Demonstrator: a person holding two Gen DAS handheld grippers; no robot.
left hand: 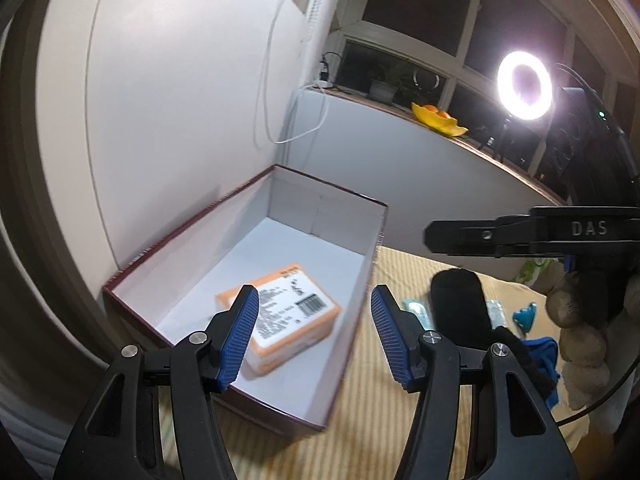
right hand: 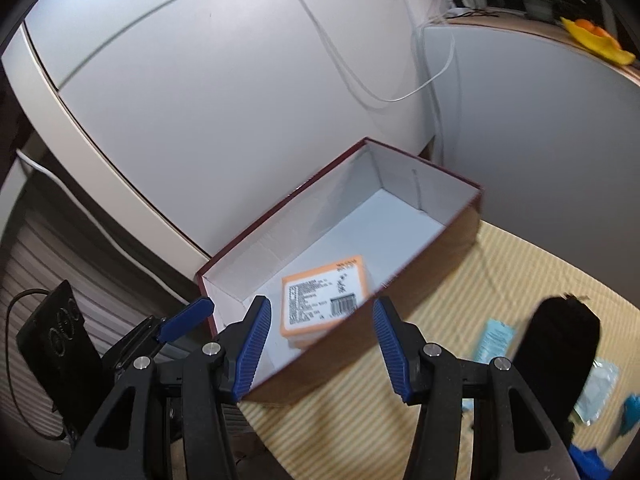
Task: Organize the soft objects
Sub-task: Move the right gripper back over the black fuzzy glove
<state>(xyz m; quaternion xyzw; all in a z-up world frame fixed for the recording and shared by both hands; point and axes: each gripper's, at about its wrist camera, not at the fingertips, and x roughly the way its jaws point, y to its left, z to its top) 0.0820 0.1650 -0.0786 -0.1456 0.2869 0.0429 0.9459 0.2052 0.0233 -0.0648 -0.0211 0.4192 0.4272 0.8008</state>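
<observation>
An open dark-red box with a white inside [left hand: 192, 240] [right hand: 460, 232] stands on a striped mat by the wall. An orange-edged soft pack with a printed label [left hand: 288, 312] [right hand: 324, 300] lies inside it. My left gripper [left hand: 314, 336] is open and empty, just above the box's near end. My right gripper [right hand: 320, 344] is open and empty above the box's near corner; it also shows in the left wrist view [left hand: 432, 236] at the right. A black soft piece [left hand: 460, 308] [right hand: 560, 344] lies on the mat to the right of the box.
Light-blue packets [right hand: 494, 338], a small teal item [left hand: 526, 316] and a blue cloth [left hand: 546, 360] lie on the striped mat [right hand: 400, 420] right of the box. A ring light [left hand: 522, 84] and a yellow fruit dish [left hand: 438, 118] stand on the window ledge. White cables hang on the wall.
</observation>
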